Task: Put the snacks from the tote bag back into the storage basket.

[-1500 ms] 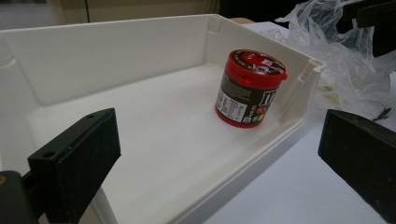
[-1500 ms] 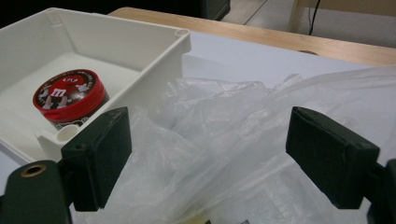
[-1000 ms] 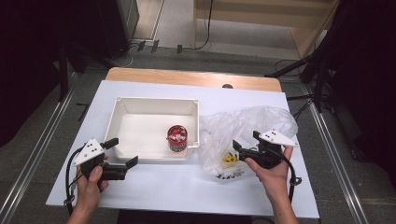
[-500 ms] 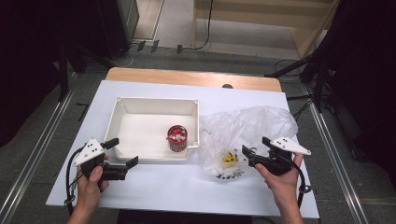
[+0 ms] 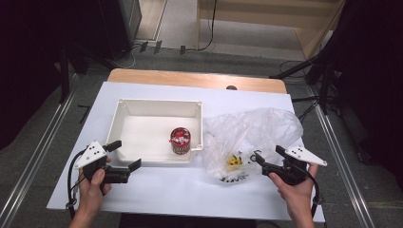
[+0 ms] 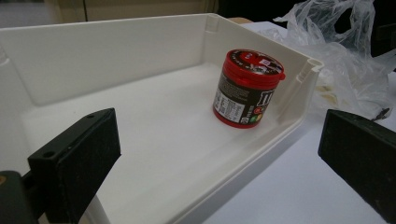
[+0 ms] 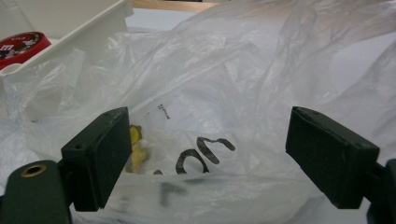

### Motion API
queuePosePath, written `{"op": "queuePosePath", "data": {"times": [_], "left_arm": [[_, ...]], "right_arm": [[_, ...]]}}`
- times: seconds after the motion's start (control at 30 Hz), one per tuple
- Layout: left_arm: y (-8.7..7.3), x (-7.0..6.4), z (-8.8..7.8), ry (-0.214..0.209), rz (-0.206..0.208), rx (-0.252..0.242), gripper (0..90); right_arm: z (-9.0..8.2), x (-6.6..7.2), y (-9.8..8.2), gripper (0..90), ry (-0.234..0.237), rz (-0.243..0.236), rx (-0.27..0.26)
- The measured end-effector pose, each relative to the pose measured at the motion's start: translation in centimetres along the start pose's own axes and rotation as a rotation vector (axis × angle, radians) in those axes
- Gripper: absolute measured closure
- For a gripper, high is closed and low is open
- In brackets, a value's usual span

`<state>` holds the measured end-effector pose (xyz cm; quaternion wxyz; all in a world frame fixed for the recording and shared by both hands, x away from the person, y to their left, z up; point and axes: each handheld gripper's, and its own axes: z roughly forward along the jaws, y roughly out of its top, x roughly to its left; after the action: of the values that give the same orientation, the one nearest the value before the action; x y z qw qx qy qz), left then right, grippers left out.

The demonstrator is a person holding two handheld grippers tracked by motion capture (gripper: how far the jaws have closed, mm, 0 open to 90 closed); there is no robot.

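Now | your right gripper jaws spread wide at the plastic bag on the desk, ready to pinch | left gripper released, waiting beside the white bin.

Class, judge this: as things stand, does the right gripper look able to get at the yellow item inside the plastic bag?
Probably not directly. The right gripper is open and faces the plastic bag, but the yellow item lies behind the bag's film.
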<state>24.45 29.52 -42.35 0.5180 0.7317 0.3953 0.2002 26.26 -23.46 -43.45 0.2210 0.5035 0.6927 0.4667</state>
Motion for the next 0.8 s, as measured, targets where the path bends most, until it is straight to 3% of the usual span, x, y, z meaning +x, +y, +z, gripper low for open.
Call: {"op": "queuePosePath", "data": {"times": [0.8], "left_arm": [[-0.1,0.2,-0.1,0.006,-0.004,-0.005,0.0]], "right_arm": [[-3.2,-4.1,-2.8,15.4,-0.075,0.04,-0.023]]}}
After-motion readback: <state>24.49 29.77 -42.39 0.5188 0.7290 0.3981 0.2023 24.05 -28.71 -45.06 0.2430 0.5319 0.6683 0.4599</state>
